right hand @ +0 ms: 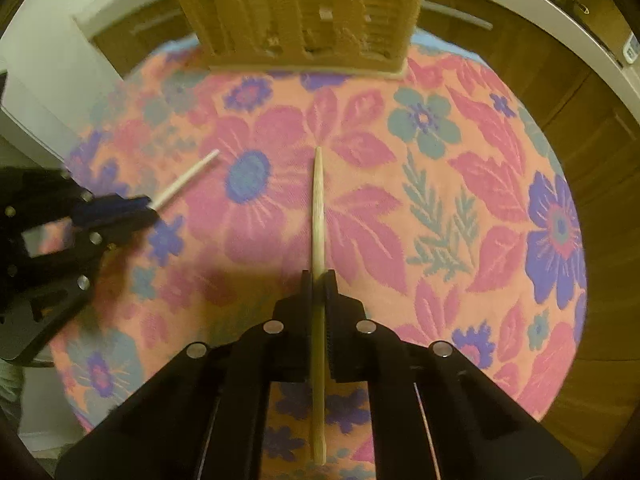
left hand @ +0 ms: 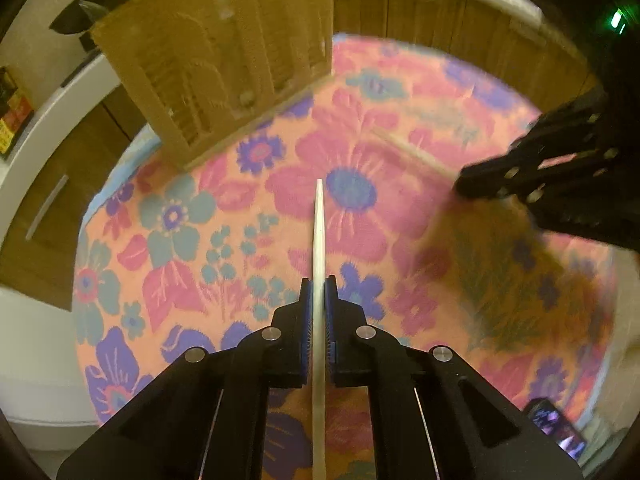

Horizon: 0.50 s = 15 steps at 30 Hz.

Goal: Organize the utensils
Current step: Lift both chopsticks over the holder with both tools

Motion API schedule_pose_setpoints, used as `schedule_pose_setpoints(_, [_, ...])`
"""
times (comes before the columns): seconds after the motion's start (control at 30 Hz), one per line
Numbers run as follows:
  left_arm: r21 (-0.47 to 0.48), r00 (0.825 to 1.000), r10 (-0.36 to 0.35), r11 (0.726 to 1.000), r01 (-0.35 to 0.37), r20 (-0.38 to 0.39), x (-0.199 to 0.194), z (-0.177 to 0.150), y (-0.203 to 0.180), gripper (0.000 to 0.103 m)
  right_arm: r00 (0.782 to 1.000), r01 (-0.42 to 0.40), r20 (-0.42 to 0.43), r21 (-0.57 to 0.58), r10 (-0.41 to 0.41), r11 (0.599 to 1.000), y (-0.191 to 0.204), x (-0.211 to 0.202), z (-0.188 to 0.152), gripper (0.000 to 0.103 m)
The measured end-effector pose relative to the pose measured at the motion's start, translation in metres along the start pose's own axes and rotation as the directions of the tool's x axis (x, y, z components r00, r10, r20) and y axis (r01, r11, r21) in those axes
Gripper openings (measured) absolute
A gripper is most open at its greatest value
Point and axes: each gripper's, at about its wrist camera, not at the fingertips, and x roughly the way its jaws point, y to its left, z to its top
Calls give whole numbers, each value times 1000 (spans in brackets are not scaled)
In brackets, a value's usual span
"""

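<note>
My left gripper (left hand: 319,284) is shut on a white chopstick (left hand: 319,232) that points forward above the floral tablecloth (left hand: 224,240). It also shows in the right wrist view (right hand: 150,204) with the white chopstick (right hand: 188,178) sticking out. My right gripper (right hand: 319,278) is shut on a wooden chopstick (right hand: 318,208), held above the cloth. In the left wrist view the right gripper (left hand: 460,184) is blurred, with the wooden chopstick (left hand: 408,148) faint. A woven utensil basket (left hand: 224,56) stands at the far side of the table, straight ahead in the right wrist view (right hand: 304,12).
The round table (right hand: 552,360) is ringed by wooden cabinets (right hand: 592,128) and a white counter edge (left hand: 48,120). A phone (left hand: 556,428) lies at the table's near right edge in the left wrist view.
</note>
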Motion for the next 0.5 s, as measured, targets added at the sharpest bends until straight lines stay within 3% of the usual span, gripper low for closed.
schedule_pose_setpoints(0.1, [-48, 993, -32, 998, 38, 110, -31, 7, 15, 4, 997, -38, 61, 10, 38, 999, -1, -17, 9, 4])
schedule_pose_setpoints(0.23, [-83, 961, -59, 993, 85, 271, -80, 20, 33, 4, 979, -80, 187, -4, 80, 997, -1, -56, 24, 4])
schedule_pose_setpoints(0.3, [-91, 935, -65, 990, 103, 350, -102, 29, 39, 4, 963, -96, 253, -11, 96, 995, -4, -76, 34, 4])
schedule_pose_setpoints(0.5, [-130, 832, -28, 984, 120, 554, -145, 81, 47, 4, 898, -93, 430, -11, 89, 996, -13, -128, 59, 4])
